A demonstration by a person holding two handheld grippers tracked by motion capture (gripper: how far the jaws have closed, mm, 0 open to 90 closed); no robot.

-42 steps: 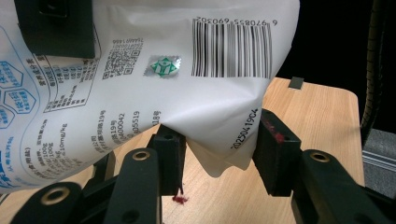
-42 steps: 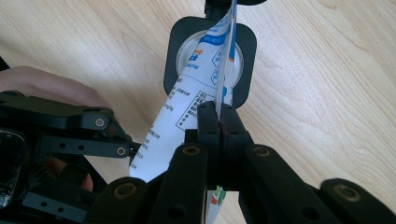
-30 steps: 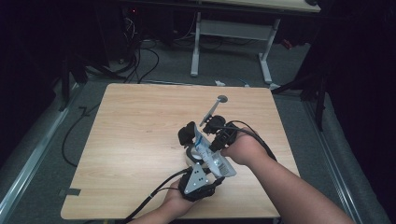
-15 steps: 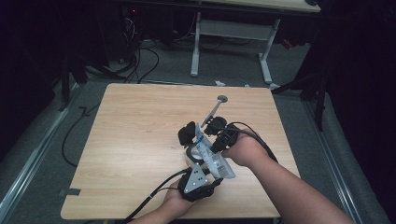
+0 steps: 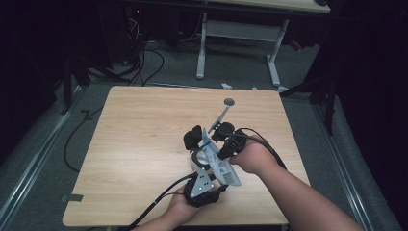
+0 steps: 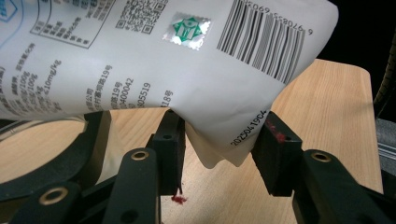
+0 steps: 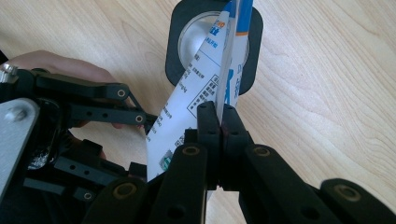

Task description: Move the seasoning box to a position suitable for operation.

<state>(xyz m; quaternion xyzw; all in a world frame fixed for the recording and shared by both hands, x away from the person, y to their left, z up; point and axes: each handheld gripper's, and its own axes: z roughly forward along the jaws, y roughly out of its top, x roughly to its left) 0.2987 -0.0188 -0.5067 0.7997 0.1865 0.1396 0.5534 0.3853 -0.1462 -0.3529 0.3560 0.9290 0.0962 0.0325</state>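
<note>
A white pouch [image 5: 217,162] printed with text and a barcode is held up over the table, tilted. My right gripper [image 7: 223,116] is shut on one thin edge of the pouch [image 7: 196,93]. In the high view that right gripper [image 5: 215,138] sits at the pouch's far end. My left gripper [image 6: 224,149] stands open below, and the pouch's lower corner [image 6: 219,140] hangs wrinkled between its pads, brushing the left pad. The left gripper [image 5: 210,169] comes in from the near table edge.
A black rounded-square holder [image 7: 252,56] with a pale round middle lies on the wooden table [image 5: 134,144] just beyond the pouch; it shows as a black block [image 5: 192,137] in the high view. A slim grey stick with a round end [image 5: 226,107] lies farther back.
</note>
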